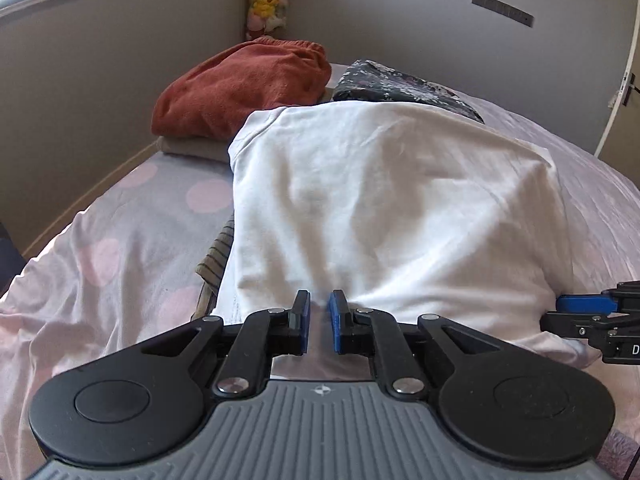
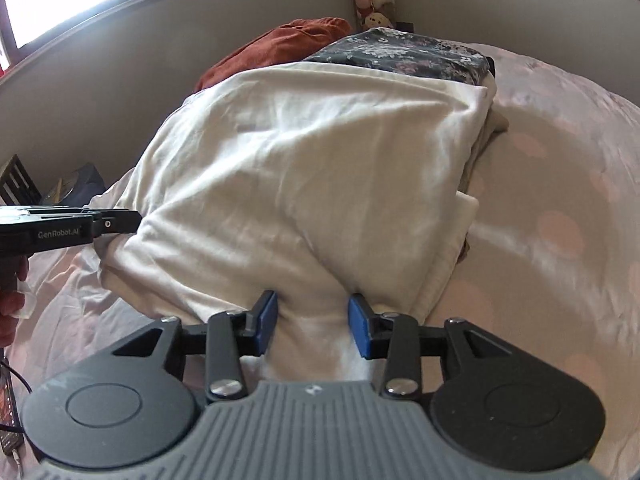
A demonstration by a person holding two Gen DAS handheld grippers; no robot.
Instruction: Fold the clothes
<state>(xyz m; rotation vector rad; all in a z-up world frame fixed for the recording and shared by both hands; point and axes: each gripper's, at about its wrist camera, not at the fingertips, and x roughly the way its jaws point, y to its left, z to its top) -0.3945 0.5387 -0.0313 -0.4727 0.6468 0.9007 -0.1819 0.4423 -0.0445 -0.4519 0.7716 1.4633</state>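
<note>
Left jaws: the left gripper (image 1: 319,322) has its blue pads a narrow gap apart at the near hem of the white garment (image 1: 384,216); only a pale strip shows between them, and whether they pinch any cloth cannot be told.
Right jaws: the right gripper (image 2: 313,326) stands clearly apart, a bunched fold of the white garment (image 2: 304,184) lying between the pads without being pressed.
Garment: spread over the bed (image 1: 120,240), on its pink-dotted sheet.
Hidden: a striped cloth (image 1: 218,256) pokes out from under the garment's left edge, the rest covered; a beige layer (image 2: 480,152) shows only at the right edge.
Cut off: a hand (image 2: 12,304) at the left border of the right wrist view, mostly out of frame.
Around: a rust-red towel (image 1: 240,84) on a grey folded piece (image 1: 192,148), and a dark floral fabric (image 2: 400,56), beyond the garment; plush toys (image 1: 266,0) in the wall corner.
Writing: "GenRobot.AI" on the left gripper's side; a "D" on the right gripper's body, the rest cut off.
</note>
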